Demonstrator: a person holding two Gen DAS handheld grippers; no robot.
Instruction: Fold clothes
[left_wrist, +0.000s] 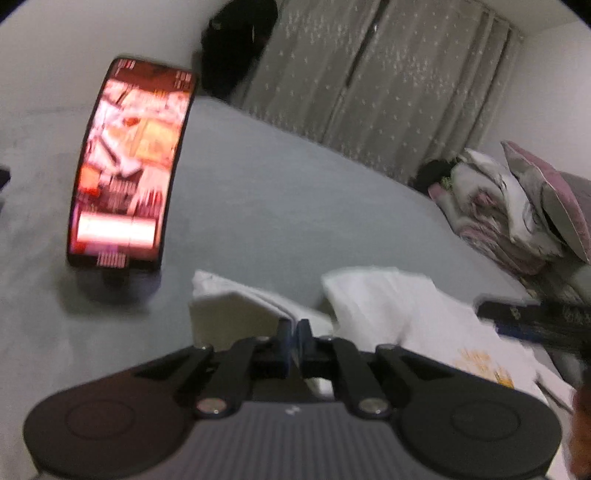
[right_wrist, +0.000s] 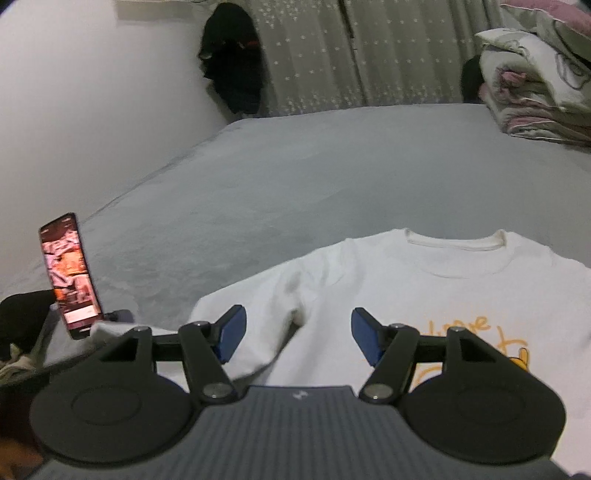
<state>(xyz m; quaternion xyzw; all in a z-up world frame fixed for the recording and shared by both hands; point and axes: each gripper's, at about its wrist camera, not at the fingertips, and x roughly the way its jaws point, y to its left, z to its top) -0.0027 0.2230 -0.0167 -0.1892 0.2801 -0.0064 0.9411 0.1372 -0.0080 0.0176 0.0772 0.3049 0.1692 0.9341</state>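
Here my left gripper (left_wrist: 294, 332) is pinched on the white sweatshirt's (right_wrist: 424, 295) sleeve; my right gripper (right_wrist: 295, 334) hangs spread above its chest, orange lettering unreadable. Beyond, bare grey bed (right_wrist: 295, 166), phone (right_wrist: 71, 275) at left.

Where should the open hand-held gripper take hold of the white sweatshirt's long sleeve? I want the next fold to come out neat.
Judging by its pose, grip the white sweatshirt's long sleeve near the cuff end, at its outer edge. The right hand-held gripper is open directly above it, so come straight down with one finger on each side of the flat edge. The sleeve lies slack, angled out from the body on the grey bed cover.
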